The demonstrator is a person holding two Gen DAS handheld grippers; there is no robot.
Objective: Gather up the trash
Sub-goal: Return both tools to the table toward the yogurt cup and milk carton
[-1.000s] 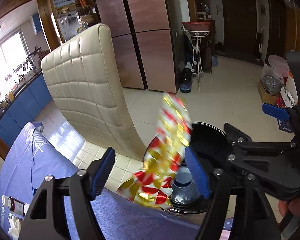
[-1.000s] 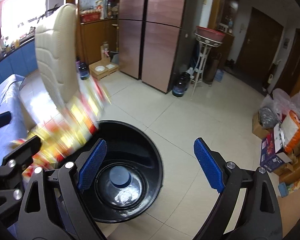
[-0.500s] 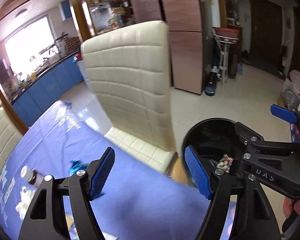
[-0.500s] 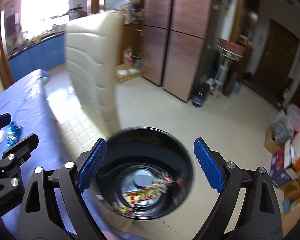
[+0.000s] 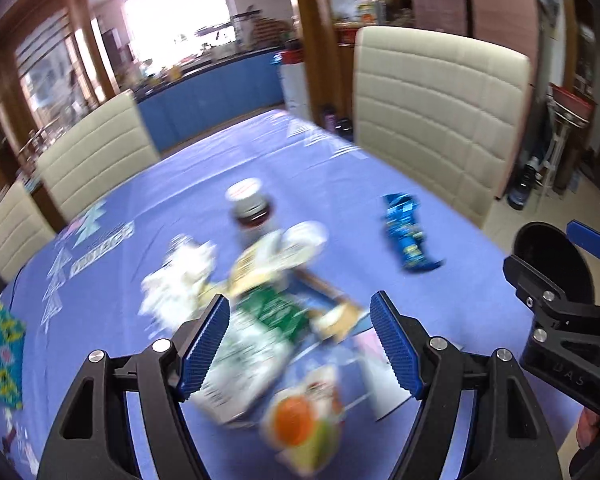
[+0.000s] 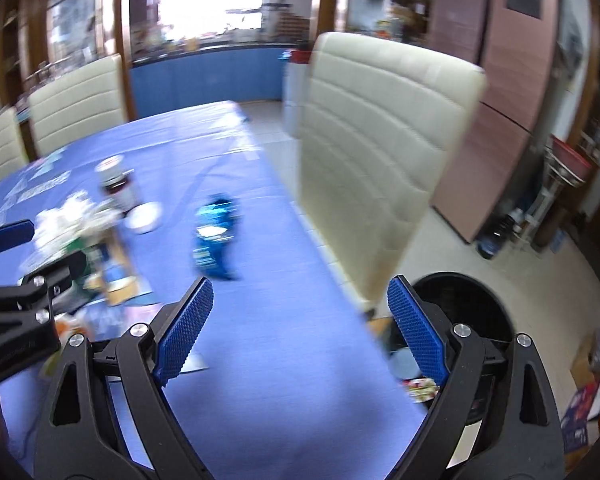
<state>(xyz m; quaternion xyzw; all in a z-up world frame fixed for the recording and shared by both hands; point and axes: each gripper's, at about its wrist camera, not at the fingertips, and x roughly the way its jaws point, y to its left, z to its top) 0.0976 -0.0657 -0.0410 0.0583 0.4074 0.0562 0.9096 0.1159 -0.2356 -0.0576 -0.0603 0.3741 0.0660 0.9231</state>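
Loosely heaped on the blue-clothed table [image 5: 260, 152], a blurred pile of trash [image 5: 260, 304] is seen: white crumpled paper [image 5: 180, 272], a green-and-white packet [image 5: 268, 312], a packet printed with an orange fruit [image 5: 300, 420], and a dark jar with a white lid [image 5: 249, 204] standing at the far side. A blue wrapper [image 5: 406, 232] lies apart, toward the cream chair [image 5: 432, 120].

Both hand-held grippers are angled downward over the table. The left hand-held gripper [image 5: 300, 344] is held above the pile with its blue pads spread apart and nothing clamped between them; no contact with the packets can be made out through the blur. The right hand-held gripper [image 6: 300, 328] is likewise held wide apart and empty, over bare cloth near the table's edge, with the blue wrapper just beyond it.

A black bin [image 6: 472, 312] stands on the tiled floor beside the table and chair; a red-and-yellow wrapper [image 6: 422, 388] and something pale and round are seen inside it.
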